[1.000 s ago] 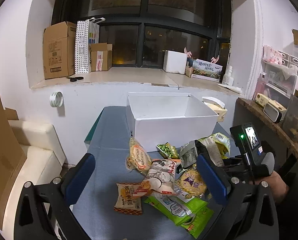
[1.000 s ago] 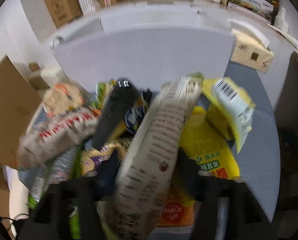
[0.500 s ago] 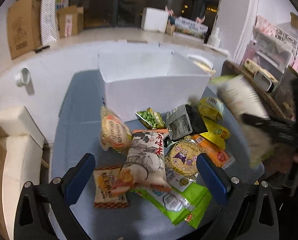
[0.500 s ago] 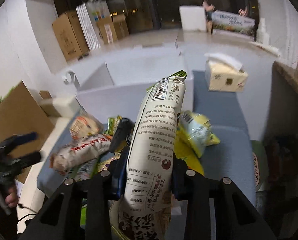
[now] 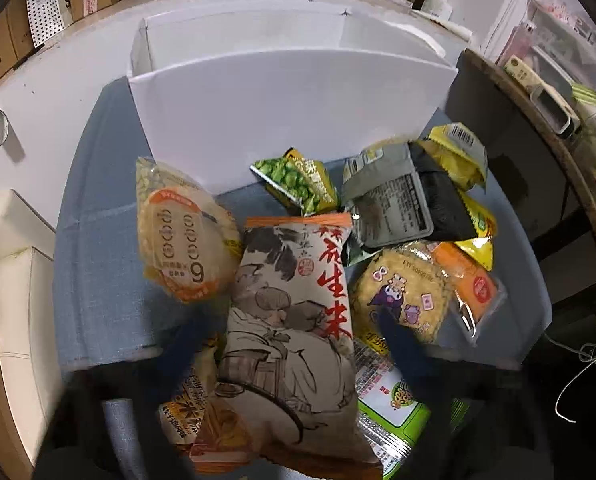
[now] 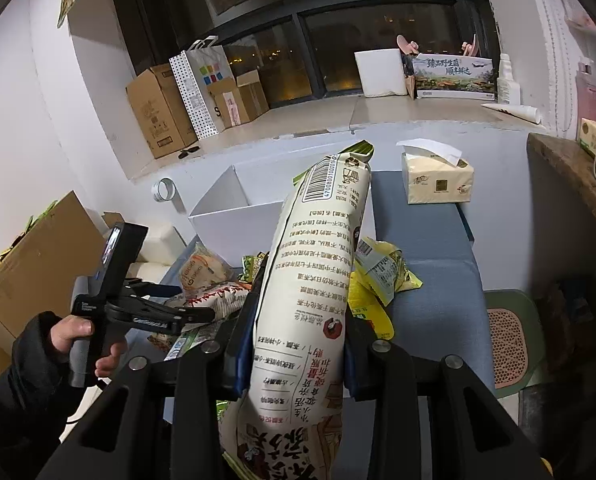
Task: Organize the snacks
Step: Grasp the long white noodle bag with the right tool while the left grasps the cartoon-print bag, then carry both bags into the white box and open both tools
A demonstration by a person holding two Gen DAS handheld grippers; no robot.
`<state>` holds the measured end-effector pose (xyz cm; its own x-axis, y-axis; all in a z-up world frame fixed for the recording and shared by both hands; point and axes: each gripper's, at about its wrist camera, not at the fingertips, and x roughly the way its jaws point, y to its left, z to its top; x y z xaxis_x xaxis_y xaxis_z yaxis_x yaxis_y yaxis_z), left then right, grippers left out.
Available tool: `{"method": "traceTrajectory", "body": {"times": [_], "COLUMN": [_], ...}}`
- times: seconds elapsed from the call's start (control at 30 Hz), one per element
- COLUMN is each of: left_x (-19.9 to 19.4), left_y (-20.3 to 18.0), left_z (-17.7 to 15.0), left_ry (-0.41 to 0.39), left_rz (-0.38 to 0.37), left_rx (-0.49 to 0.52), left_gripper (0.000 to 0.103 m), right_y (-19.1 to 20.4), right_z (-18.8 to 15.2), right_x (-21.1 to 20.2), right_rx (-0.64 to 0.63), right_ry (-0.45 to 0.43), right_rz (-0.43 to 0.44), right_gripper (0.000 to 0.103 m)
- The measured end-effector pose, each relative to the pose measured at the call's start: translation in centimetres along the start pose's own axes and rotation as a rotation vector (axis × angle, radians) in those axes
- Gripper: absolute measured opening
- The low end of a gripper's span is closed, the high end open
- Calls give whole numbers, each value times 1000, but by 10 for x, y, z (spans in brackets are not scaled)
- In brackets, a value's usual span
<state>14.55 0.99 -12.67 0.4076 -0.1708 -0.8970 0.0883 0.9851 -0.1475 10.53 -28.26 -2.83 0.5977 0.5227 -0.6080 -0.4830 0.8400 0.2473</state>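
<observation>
Right gripper (image 6: 298, 344) clenched on cream snack bag (image 6: 317, 264), now lifted clear; left gripper (image 5: 290, 344) (blurred, fingers apart) has dropped around peanut bag (image 5: 294, 320); boxing next

The snack pile (image 5: 298, 280) is looked down on steeply and from close by in the left wrist view. From the right wrist view, higher and farther back, the window (image 6: 337, 40) is faced. The white box (image 5: 290, 112) and the pile are shared by both.

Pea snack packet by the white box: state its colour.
Green with yellow edges; the pea snack packet shows best in the left wrist view.
</observation>
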Motion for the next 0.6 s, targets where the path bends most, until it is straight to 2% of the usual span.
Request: {"method": "traceTrajectory", "body": {"times": [0.07, 0.17, 0.27, 0.37, 0.6], "left_x": [-1, -11, -38, -71, -125], "left_y": [-1, -6, -15, -24, -21], "left_z": [-2, -8, -21, -30, -22], "left_ry": [4, -39, -129, -240, -443], "left_rz": [-2, 6, -4, 31, 46], "left_rx": [-6, 1, 14, 24, -42], "left_gripper": [49, 47, 47, 47, 47], "right_y": [0, 0, 1, 4, 14], "right_z": [-1, -3, -3, -3, 9], "right_x": [2, 2, 1, 2, 22], "right_rx": [3, 5, 1, -5, -22], "right_ry": [5, 6, 0, -10, 3], "right_rz": [4, 8, 14, 14, 46], "right_gripper": [38, 38, 38, 38, 38]}}
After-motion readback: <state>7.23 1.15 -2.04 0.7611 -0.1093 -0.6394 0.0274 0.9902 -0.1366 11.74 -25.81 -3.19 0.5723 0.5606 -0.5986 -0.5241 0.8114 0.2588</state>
